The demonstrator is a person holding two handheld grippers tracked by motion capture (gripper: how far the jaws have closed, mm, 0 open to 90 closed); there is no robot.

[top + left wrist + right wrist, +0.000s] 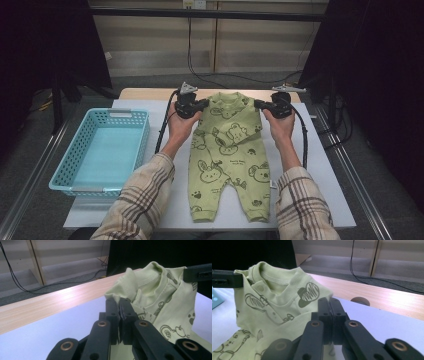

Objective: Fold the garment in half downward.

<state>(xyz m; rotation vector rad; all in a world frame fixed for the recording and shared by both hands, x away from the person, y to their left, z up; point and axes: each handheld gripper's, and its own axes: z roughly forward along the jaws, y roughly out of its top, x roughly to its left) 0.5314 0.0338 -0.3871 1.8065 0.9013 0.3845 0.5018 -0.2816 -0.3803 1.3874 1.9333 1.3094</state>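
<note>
A light green baby romper (227, 150) with dark animal prints lies flat on the white table sheet (320, 170), its legs toward the person. My left gripper (202, 105) is shut on the romper's left shoulder, and in the left gripper view the closed jaws pinch the fabric (130, 287) at its edge. My right gripper (259, 104) is shut on the right shoulder; the right gripper view has its jaws closed on the cloth (312, 293). The collar (274, 277) stands lifted a little between the two grippers.
A turquoise plastic basket (80, 187) sits empty on the left of the table. The wooden table edge (150, 93) runs behind the sheet. Black cables trail from both grippers, and dark stands flank the table.
</note>
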